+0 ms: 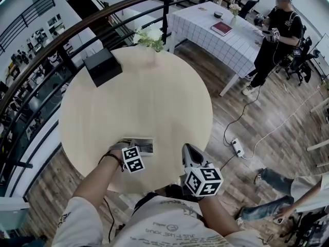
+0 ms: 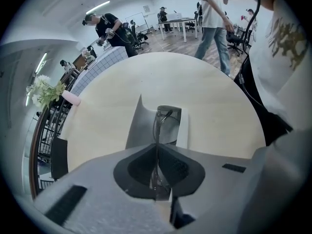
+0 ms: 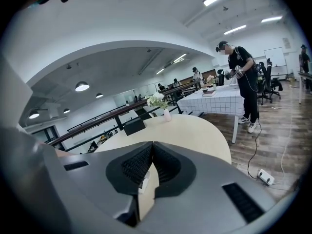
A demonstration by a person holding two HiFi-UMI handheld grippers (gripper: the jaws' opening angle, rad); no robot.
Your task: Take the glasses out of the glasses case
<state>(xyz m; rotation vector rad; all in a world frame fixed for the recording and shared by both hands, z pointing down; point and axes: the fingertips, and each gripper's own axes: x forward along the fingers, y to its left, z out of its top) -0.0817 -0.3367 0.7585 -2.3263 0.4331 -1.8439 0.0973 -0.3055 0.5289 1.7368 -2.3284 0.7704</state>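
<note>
Btwn L tongs point(image 2: 157, 147): glasses point(image 2: 156, 130), at case point(image 2: 140, 128)

My left gripper point(image 1: 127, 147) had a light grey moulded shell. Its jaws carried black ribbed pads point(image 2: 178, 168). The left marker cube point(image 1: 133, 159) bore black-and-white square codes on white faces. My right gripper point(image 1: 188, 149) used the same grey shell and black ribbed lining, with the right marker cube point(image 1: 203, 181) patterned likewise. Black rectangular slots point(image 3: 242, 202) were set into each shell. I wore a white short-sleeved T-shirt point(image 1: 159, 225) with printed lettering, and a dark band point(image 1: 114, 157) on the left wrist.
</note>
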